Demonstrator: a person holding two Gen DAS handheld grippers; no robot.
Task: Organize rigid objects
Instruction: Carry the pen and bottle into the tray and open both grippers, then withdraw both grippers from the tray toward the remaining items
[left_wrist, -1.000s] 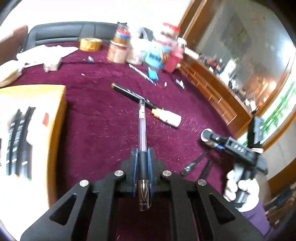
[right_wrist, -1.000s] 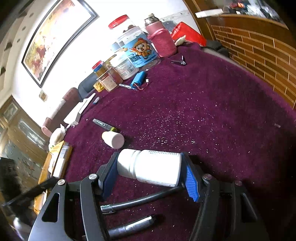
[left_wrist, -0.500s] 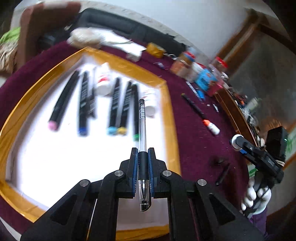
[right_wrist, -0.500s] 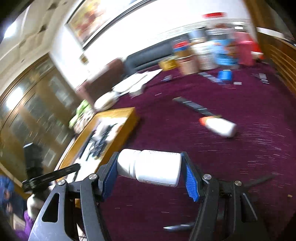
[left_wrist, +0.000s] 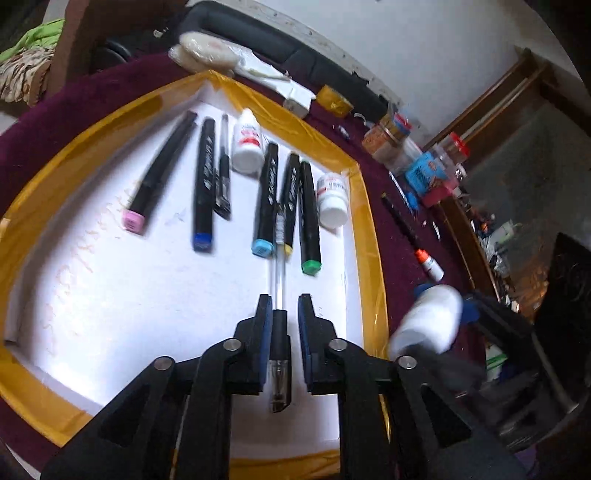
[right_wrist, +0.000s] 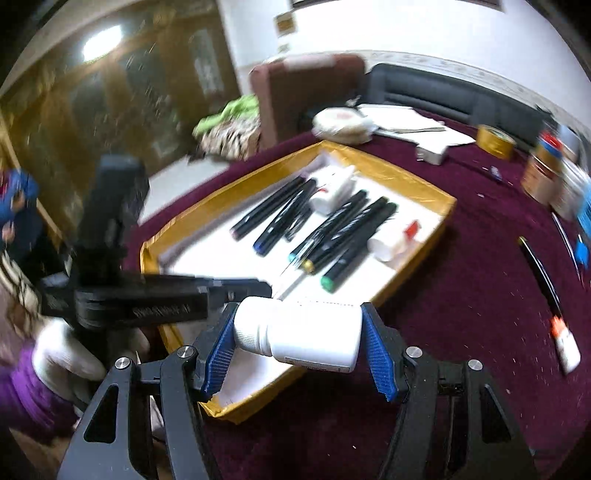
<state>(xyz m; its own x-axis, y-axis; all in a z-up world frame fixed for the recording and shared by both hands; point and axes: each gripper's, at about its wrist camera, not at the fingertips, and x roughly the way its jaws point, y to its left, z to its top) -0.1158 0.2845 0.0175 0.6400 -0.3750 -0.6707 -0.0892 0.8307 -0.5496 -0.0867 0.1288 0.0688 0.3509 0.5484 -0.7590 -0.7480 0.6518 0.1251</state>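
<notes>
Drop-off step: left gripper (left_wrist: 280, 317) over the yellow-rimmed tray (left_wrist: 369, 221), fingers just parted, clear pen (left_wrist: 279, 354) loose between them, apparently released beside the markers (left_wrist: 271, 195); right gripper (right_wrist: 299, 347) clamps the white bottle (right_wrist: 299, 338) at the tray's edge, to set down next.

left tongs (left_wrist: 280, 314) tilted downward, jaws just eased apart; a clear gap shows between each blue pad and the pen (left_wrist: 279, 354) lying between them, no longer pinched. right tongs (right_wrist: 299, 341) also angled down, jaws spread about half, blue pads pressed on both ends of a white bottle (right_wrist: 301, 338). white-gloved left hand (right_wrist: 70, 354) wraps the left handle, purple sleeve behind
</notes>
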